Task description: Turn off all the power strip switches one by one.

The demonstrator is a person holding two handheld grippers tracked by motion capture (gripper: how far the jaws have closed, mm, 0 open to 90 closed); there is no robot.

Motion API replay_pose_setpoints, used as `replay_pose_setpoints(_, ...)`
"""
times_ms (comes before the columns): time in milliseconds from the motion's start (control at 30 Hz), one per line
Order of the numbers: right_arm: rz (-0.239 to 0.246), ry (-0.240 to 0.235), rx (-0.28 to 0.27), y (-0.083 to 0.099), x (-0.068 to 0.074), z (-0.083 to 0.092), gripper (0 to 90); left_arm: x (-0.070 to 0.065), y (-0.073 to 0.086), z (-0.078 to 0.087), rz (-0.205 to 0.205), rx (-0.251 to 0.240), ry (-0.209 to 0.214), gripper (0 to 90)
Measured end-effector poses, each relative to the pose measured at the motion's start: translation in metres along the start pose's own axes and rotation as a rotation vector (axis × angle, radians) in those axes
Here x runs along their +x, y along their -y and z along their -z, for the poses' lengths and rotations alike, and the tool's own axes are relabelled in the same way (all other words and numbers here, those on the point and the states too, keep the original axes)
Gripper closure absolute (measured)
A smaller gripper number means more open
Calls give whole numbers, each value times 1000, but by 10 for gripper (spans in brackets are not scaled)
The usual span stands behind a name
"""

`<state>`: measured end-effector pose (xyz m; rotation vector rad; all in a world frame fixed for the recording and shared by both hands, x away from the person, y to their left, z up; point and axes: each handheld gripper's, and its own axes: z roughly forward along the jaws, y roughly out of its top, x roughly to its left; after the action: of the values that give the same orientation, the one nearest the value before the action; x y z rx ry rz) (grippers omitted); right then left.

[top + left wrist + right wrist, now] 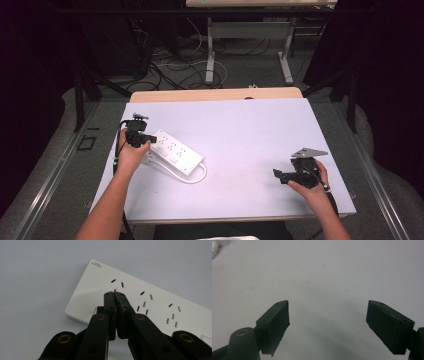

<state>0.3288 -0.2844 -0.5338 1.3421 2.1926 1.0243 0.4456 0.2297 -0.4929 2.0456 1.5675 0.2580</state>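
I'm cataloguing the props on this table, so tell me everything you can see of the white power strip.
The power strip is a flat white rectangular bar, plastic by its look, lying face up on the left part of the table, set diagonally. Its top carries rows of small dark socket slots, with a small grey brand mark at one corner. A white cable loops along its near side. The left gripper, jaws closed together, is poised over one end; whether it touches is unclear.

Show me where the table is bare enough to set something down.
The widest bare patch lies between the power strip and the right gripper, running up to the table's far edge. The front strip between the two forearms is free too. It is crowded at the left, where the left gripper sits over the strip.
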Motion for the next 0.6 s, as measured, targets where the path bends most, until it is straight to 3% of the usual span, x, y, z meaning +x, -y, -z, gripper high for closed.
replay_pose_setpoints(33, 0, 0, 0, 0, 0, 0, 186, 0, 1, -2, 4, -14, -5, 892)
replay_pose_setpoints(333, 0, 6, 0, 0, 0, 0, 186, 7, 0, -7, 13, 5, -14, 893)
replay_pose_setpoints(500, 0, 1, 0, 0, 0, 0, 187, 10, 1, -11, 12, 18, -24, 895)
replay_pose_setpoints(533, 0, 3, -1, 0, 0, 0, 187, 11, 1, -10, 8, 39, -19, 895)
replay_pose_setpoints(600, 0, 5, 0, 0, 0, 0, 187, 11, 2, -13, 17, 25, -29, 895)
